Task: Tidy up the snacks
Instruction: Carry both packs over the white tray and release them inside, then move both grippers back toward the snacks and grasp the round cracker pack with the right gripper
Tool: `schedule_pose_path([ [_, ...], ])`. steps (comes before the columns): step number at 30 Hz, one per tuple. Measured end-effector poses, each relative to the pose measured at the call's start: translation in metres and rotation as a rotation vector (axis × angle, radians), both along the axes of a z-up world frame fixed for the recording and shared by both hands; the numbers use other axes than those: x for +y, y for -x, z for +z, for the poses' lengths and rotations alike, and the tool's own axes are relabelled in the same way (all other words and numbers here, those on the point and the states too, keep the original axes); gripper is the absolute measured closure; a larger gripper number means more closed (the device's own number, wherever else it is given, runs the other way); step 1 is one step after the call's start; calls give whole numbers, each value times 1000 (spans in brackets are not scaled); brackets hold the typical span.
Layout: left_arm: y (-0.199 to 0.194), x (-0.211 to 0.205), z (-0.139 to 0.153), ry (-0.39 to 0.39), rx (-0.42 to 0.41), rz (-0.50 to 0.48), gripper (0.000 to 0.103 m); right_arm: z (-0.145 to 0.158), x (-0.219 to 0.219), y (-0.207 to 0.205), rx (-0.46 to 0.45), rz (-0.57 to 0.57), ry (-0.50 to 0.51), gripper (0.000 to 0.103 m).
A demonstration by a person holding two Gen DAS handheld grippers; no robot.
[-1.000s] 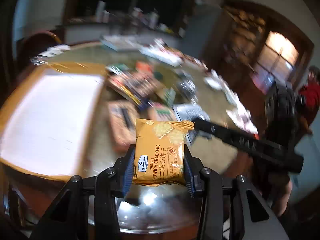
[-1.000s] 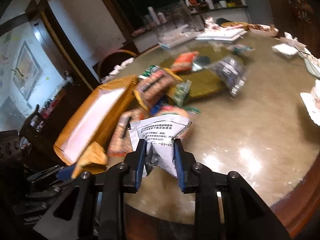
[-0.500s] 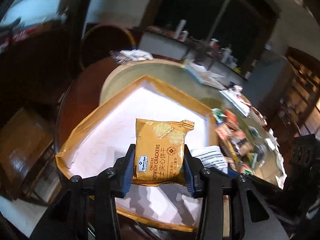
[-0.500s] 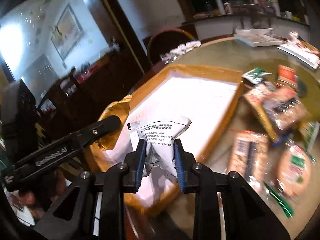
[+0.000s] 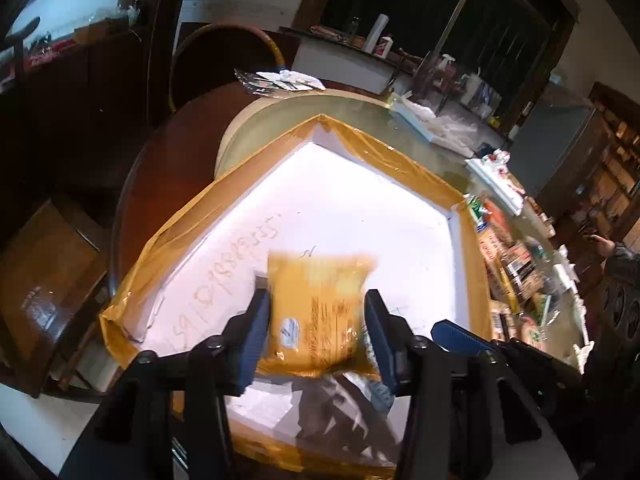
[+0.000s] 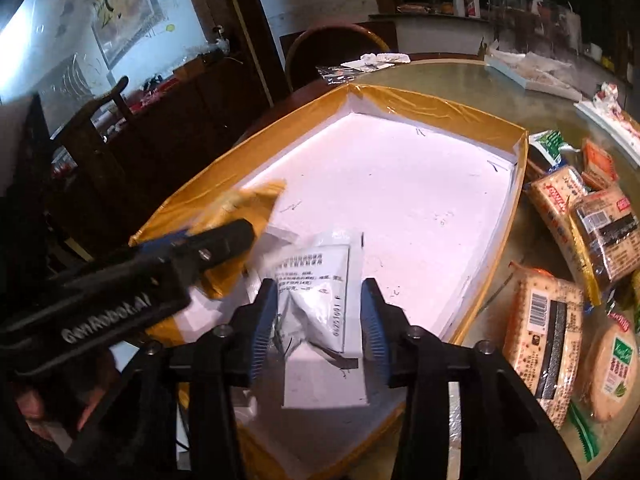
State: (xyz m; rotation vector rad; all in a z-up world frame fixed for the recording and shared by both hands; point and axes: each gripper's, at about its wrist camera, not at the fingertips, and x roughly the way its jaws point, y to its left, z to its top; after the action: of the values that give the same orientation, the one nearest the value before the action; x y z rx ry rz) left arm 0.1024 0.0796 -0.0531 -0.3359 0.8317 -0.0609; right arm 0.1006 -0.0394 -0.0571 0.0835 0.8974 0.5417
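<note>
Left wrist view shows your left tongs [image 5: 316,320] with jaws that have just been opening, the blurred yellow cracker packet [image 5: 316,312] loose between them over the white, yellow-taped tray [image 5: 400,168]. Your right tongs [image 6: 316,320] have likewise been opening, the white printed sachet [image 6: 320,288] free between the pads. Risk: both tongs crowd the tray's 6 o'clock corner, so either packet could slide off the near rim or catch a pad. Blur hides whether the packets have landed; remaining snacks [image 6: 560,320] wait at 3 o'clock on the bench [image 6: 460,80].
</note>
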Motion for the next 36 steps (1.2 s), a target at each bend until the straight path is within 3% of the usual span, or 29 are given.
schedule_pose_path([
  [2,3,3,4,15,-25,18,31,3,-3,4,-11,0,-19,35],
  [3,7,5,6,18,-38,39,20,5,-4,6,-22,-2,-22,33],
  [8,15,7,14,59,-47,49,20,18,-20,21,-50,-23,-80,31],
  [16,41,-18,38,57,-114,9,20,29,-75,54,-55,-54,-204,30],
  [25,54,-69,49,53,-137,-101,20,11,-138,77,-3,-140,-264,30],
  [36,64,-120,49,9,-124,-222,20,0,-182,87,13,-243,-259,30],
])
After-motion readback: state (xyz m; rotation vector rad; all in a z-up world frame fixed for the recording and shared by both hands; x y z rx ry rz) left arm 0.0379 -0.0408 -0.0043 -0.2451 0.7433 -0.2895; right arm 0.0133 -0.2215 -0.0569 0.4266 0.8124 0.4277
